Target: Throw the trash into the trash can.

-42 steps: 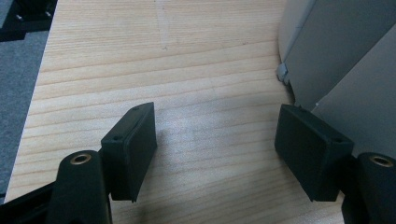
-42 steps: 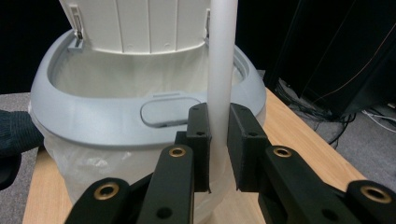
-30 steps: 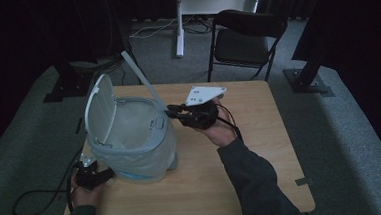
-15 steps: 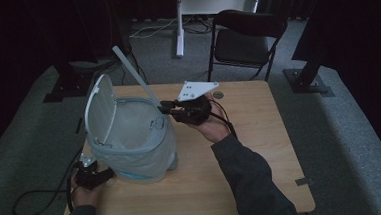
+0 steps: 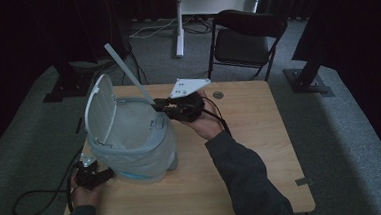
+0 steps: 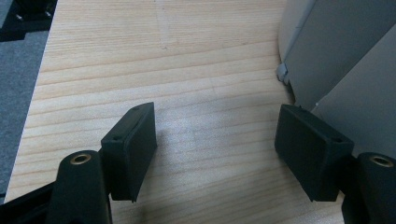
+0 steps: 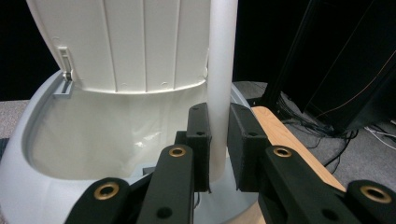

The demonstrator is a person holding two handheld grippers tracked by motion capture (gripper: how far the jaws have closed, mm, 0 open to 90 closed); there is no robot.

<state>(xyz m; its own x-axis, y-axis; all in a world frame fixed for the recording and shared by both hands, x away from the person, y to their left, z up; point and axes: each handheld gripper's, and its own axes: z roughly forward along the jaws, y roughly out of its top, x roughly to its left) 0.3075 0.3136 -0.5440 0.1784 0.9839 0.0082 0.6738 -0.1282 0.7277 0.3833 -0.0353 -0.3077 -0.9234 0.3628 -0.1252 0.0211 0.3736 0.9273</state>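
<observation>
A pale grey bin (image 5: 131, 146) stands on the left part of the wooden table (image 5: 251, 149), its white lid (image 5: 100, 110) swung up. A light liner (image 7: 116, 130) shows inside it. My right gripper (image 5: 157, 105) is at the bin's right rim, shut on a long white rod (image 5: 129, 73) that slants up and to the left over the bin. In the right gripper view the rod (image 7: 222, 56) stands upright between the pads of my right gripper (image 7: 218, 140), in front of the lid (image 7: 126, 42). My left gripper (image 5: 105, 175) lies low at the bin's foot, open (image 6: 215, 140), with only table between its jaws and the bin wall (image 6: 336, 60) to its right.
A small dark round object (image 5: 218, 94) lies on the table behind the right hand. A black folding chair (image 5: 247, 36) and a white stand (image 5: 180, 18) are beyond the far edge. A cable (image 5: 39, 202) trails on the carpet at the left. Dark equipment stands at both sides.
My right gripper has carried the white rod to the left and a little up, from beside the bin to its right rim. The left gripper has stayed in place.
</observation>
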